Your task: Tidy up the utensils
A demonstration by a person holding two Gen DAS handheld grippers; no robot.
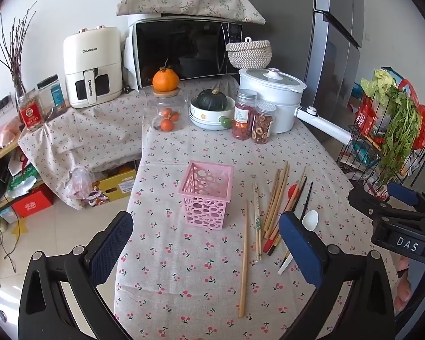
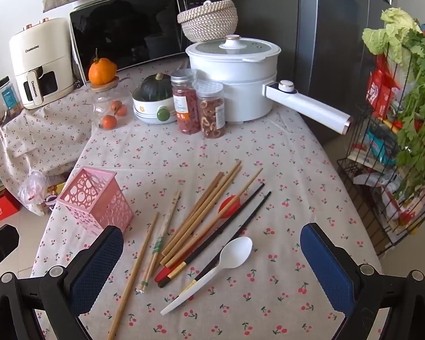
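A pink perforated basket [image 1: 206, 195] stands upright, empty, ahead between the left gripper's fingers; chopsticks [image 2: 195, 221] and a white spoon [image 2: 212, 269] lie loose between the right's.

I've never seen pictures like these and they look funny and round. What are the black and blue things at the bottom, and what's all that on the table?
Those are tongs that a person holds, one in each hand. A small camera rides on each, so one picture looks along the left tongs and the other along the right tongs. Both are wide open and hold nothing. On the cherry tablecloth stands a pink basket. Beside it lie chopsticks, a white spoon and a red spoon, partly hidden under the chopsticks. They will probably go into the basket.
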